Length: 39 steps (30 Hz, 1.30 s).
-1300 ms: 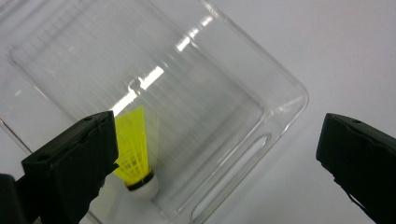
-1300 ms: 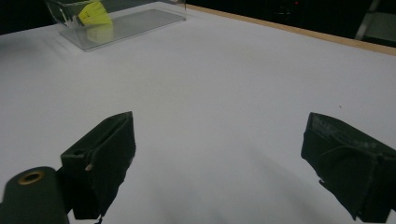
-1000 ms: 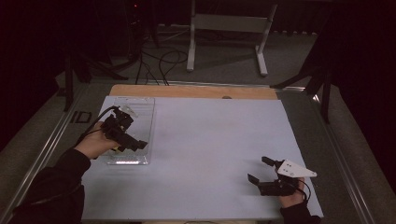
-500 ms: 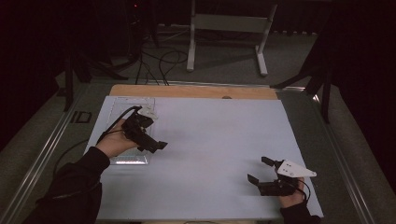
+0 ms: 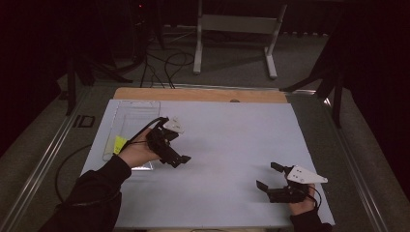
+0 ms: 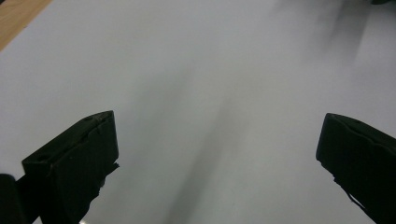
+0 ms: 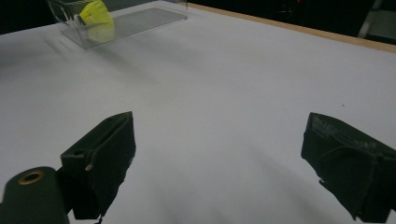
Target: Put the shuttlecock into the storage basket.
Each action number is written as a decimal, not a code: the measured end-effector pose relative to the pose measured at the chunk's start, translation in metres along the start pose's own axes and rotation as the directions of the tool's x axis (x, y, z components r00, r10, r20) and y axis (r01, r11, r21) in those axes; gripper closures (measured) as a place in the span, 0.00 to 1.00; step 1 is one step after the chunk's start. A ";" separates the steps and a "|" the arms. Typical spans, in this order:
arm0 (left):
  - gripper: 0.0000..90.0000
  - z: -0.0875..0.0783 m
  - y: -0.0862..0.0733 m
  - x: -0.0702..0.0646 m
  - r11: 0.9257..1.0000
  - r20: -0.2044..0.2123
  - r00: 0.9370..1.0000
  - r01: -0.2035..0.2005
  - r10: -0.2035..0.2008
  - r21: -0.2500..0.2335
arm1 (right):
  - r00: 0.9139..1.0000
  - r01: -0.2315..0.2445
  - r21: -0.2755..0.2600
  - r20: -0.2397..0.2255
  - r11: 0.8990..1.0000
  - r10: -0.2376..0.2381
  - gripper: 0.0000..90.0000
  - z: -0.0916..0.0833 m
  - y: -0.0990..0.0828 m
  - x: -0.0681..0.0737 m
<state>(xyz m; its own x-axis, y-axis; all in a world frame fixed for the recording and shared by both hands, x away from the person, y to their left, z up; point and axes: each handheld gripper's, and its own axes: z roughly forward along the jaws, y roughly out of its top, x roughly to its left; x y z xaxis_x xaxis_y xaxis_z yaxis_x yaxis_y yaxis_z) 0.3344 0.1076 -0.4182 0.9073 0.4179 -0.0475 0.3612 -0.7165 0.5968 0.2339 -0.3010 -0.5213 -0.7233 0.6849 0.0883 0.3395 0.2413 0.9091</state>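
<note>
White sheeting covers the table [image 5: 222,145], with dark floor beyond. A clear tray [image 5: 130,126] holding a yellow item [image 5: 119,144] lies at the far left. The left gripper [image 5: 181,158], just beside the tray, gapes wide and empty; the right gripper [image 5: 269,177], well apart from the tray, is likewise spread. Any reach should come in level over the tray's rim. What the yellow item is cannot be made out.
</note>
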 end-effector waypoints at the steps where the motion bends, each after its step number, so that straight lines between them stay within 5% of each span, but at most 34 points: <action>1: 0.00 0.003 0.000 -0.001 1.000 0.006 1.000 -0.003 0.003 0.003 | 1.000 0.003 -0.001 0.000 1.000 -0.003 0.11 0.000 0.000 0.000; 13: 0.00 0.026 -0.012 -0.022 0.999 0.090 0.994 -0.054 0.054 -0.001 | 1.000 0.010 -0.003 0.000 1.000 -0.010 0.11 0.000 0.000 0.000; 22: 0.00 0.039 -0.032 -0.033 0.997 0.171 0.982 -0.073 0.074 -0.011 | 1.000 0.012 -0.005 -0.002 1.000 -0.012 0.11 -0.001 0.001 0.000; 33: 0.00 0.042 -0.060 -0.043 0.993 0.201 0.974 -0.097 0.107 -0.061 | 1.000 0.012 -0.005 0.000 1.000 -0.012 0.11 -0.001 0.001 0.001; 39: 0.00 0.042 -0.075 -0.045 0.994 0.192 0.976 -0.094 0.103 -0.053 | 1.000 0.012 -0.007 0.001 1.000 -0.012 0.11 -0.002 0.002 0.001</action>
<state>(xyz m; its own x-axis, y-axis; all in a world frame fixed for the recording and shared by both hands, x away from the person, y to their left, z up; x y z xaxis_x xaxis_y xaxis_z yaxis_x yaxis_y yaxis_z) 0.2752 0.1191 -0.4941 0.9640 0.2269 -0.1389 0.2622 -0.7221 0.6402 0.2326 -0.3011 -0.5191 -0.7265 0.6828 0.0770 0.3268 0.2448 0.9129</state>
